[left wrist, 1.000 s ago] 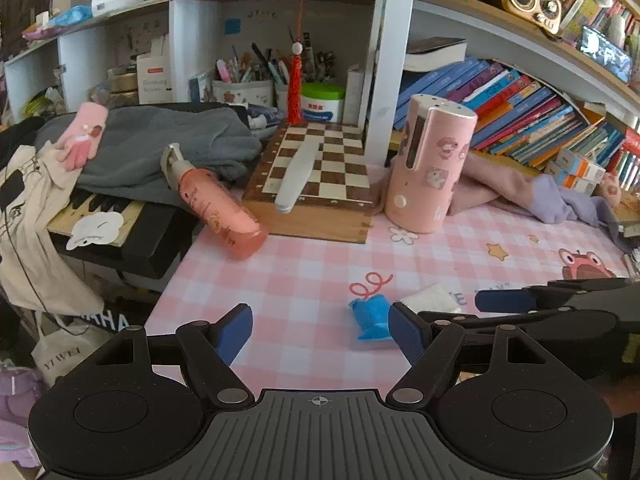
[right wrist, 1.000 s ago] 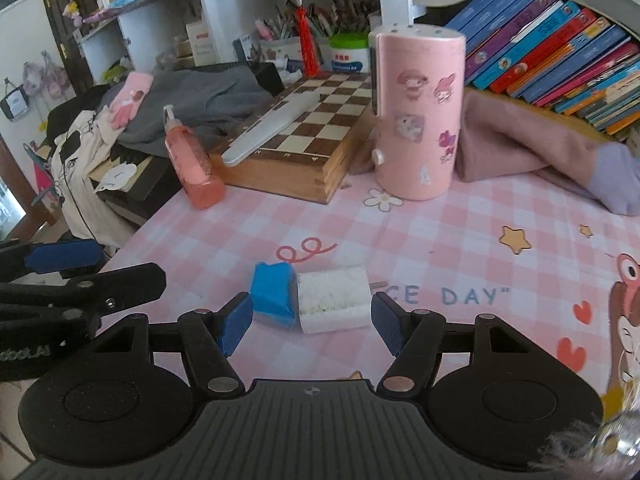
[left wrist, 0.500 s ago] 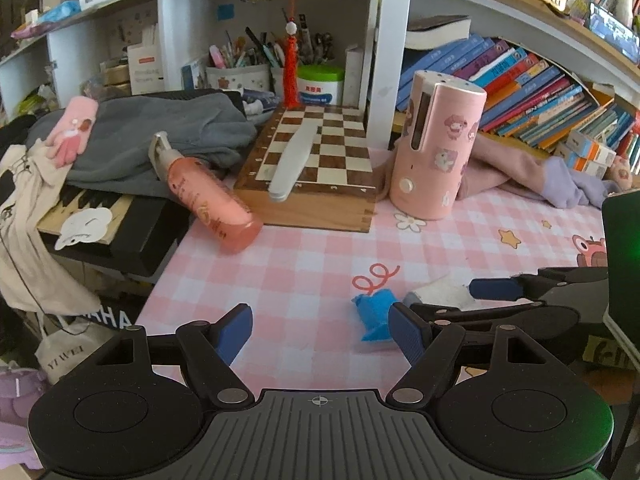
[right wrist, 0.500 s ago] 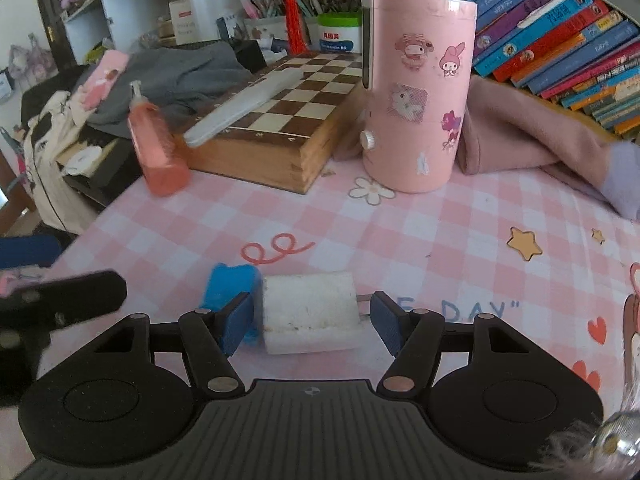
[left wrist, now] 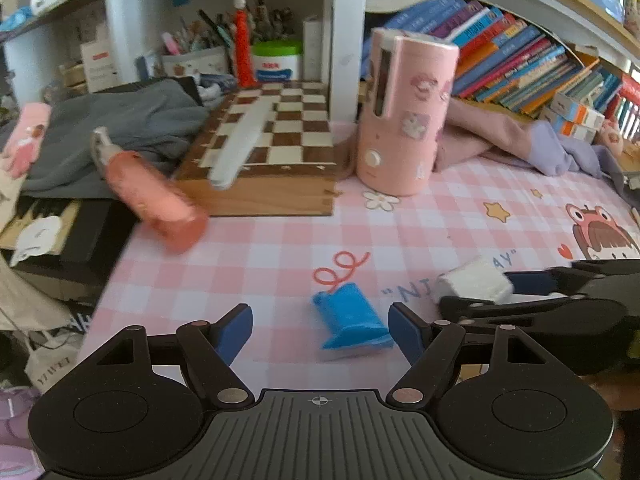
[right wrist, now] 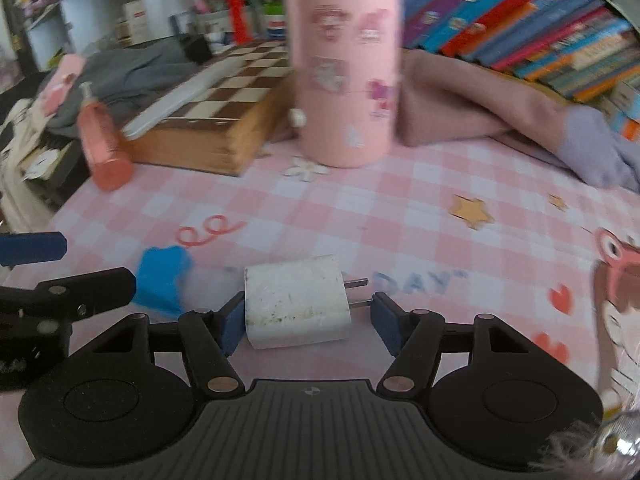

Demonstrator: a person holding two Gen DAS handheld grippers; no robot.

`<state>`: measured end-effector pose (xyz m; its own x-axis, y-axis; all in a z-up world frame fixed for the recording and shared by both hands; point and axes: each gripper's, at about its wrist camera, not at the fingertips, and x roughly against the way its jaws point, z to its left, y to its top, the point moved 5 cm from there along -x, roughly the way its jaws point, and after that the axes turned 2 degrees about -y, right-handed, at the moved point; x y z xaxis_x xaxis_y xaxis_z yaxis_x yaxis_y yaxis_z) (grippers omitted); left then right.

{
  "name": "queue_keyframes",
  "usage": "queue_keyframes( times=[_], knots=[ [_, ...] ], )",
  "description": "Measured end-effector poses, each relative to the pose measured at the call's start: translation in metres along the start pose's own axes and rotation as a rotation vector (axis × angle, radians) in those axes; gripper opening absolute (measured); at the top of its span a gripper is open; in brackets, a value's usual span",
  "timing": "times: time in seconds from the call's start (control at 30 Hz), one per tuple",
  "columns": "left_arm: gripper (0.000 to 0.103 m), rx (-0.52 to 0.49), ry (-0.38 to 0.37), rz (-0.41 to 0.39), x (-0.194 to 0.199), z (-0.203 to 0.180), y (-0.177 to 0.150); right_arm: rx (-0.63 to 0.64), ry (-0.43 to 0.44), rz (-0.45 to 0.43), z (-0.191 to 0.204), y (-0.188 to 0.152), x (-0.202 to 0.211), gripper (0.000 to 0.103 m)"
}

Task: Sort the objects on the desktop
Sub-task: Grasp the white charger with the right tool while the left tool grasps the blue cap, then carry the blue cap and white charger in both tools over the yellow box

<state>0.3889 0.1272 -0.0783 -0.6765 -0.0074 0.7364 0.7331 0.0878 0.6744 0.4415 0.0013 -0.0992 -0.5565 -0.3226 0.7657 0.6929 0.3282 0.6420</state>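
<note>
A white plug charger (right wrist: pixel 297 301) lies on the pink checked mat between my right gripper's fingers; its prongs point right. My right gripper (right wrist: pixel 309 324) is open, its left pad touching or nearly touching the charger, its right pad apart from it. The charger also shows in the left wrist view (left wrist: pixel 472 283). A small blue object (left wrist: pixel 350 318) lies on the mat between the pads of my left gripper (left wrist: pixel 320 330), which is open and empty. The blue object also shows in the right wrist view (right wrist: pixel 162 276), left of the charger.
A tall pink sticker-covered canister (left wrist: pixel 402 114) stands at the back. A wooden chessboard box (left wrist: pixel 268 152) with a white case lies left of it, a pink pump bottle (left wrist: pixel 152 196) beside that. Pink and purple cloth (right wrist: pixel 500 116) lies right, books (left wrist: pixel 516 68) behind.
My right gripper has moved forward around the charger, which now sits apart from the blue object. My left gripper has advanced so the blue object lies between its pads.
</note>
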Motion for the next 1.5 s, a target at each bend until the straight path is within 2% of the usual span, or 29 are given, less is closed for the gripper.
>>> queue_keyframes(
  times=[0.17, 0.27, 0.33, 0.43, 0.6, 0.93, 1.17, 1.3, 1.5],
  knots=[
    [0.075, -0.048, -0.007, 0.020, -0.019, -0.011, -0.002, -0.051, -0.049, 0.006, -0.019, -0.007, 0.008, 0.062],
    [0.066, -0.080, -0.001, 0.041, -0.029, -0.016, -0.006, -0.063, -0.052, 0.009, -0.023, -0.010, 0.012, 0.062],
    [0.054, -0.073, -0.004, 0.055, -0.033, -0.015, -0.008, -0.066, -0.048, 0.007, -0.025, -0.011, 0.016, 0.062],
    [0.048, -0.062, 0.005, 0.054, -0.033, -0.014, -0.011, -0.072, -0.053, 0.002, -0.027, -0.012, 0.020, 0.062],
    [0.046, -0.052, -0.010, 0.051, -0.030, -0.014, -0.011, -0.086, -0.060, -0.014, -0.029, -0.015, 0.030, 0.062],
    [0.038, -0.054, -0.094, -0.058, 0.032, -0.016, -0.008, -0.069, -0.051, -0.091, -0.016, -0.018, 0.077, 0.062],
    [0.033, -0.028, -0.159, -0.124, 0.082, -0.011, -0.014, -0.117, -0.004, -0.125, -0.006, -0.032, 0.109, 0.062],
    [0.031, -0.002, -0.191, -0.145, 0.103, -0.006, -0.021, -0.126, 0.006, -0.142, 0.002, -0.041, 0.129, 0.062],
    [0.029, -0.029, -0.226, -0.159, 0.127, -0.003, -0.033, -0.142, 0.003, -0.161, 0.014, -0.055, 0.153, 0.062]
  ],
)
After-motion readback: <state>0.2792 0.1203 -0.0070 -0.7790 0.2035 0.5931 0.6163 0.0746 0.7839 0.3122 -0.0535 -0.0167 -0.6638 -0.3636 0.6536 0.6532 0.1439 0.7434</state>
